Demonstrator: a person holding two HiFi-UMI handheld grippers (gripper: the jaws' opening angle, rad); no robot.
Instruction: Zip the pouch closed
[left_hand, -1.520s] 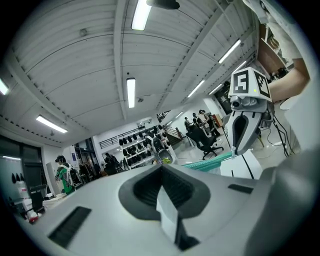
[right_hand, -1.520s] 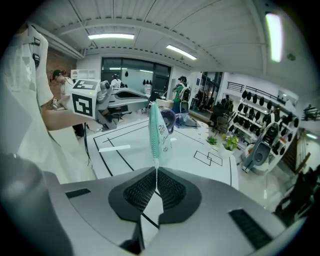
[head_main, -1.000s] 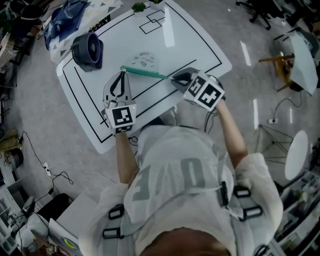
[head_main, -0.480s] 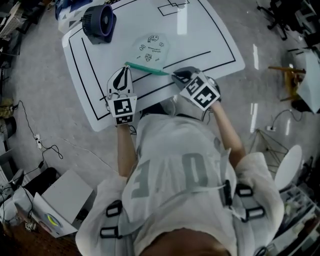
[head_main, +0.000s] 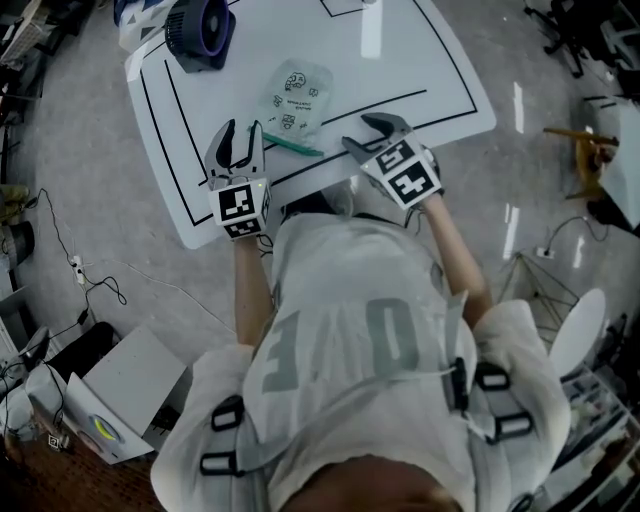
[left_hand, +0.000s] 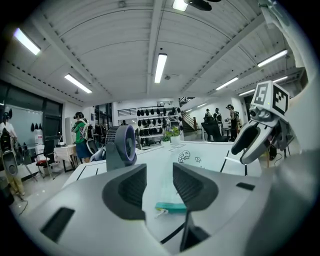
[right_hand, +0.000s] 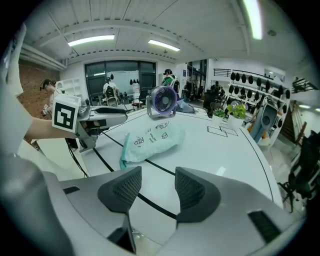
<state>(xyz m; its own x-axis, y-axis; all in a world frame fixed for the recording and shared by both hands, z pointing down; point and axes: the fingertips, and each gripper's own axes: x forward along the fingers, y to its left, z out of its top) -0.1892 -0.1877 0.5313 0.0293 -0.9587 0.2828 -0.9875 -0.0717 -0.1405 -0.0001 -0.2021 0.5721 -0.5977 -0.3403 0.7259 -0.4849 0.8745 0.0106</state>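
The left gripper (left_hand: 157, 184) has its jaws opening with nothing pressed between the ribbed pads (left_hand: 126, 186). Seen along them, the near end of the pouch's teal zip band (left_hand: 171, 207) lies on the table just ahead and below, untouched, with a small pale tab at that end. The right gripper (right_hand: 156, 189) is opening too, with only bare white table (right_hand: 220, 145) and a black line showing through its gap. From above, the two grippers sit at the table's near edge, the left gripper's tips close to the zip band's left end and the right gripper's tips a little off its right end. The pouch (head_main: 298, 92) lies flat between and beyond them, a pale translucent bag with small dark printed figures. Its teal zip band (head_main: 292, 144) is the edge nearest the person and runs roughly crosswise from one gripper toward the other, its right end slightly nearer the person. The bag's long axis runs away from that band, with its rounded closed end pointing toward the far side, where a dark purple fan (head_main: 202, 28) stands well apart at the table's left corner.
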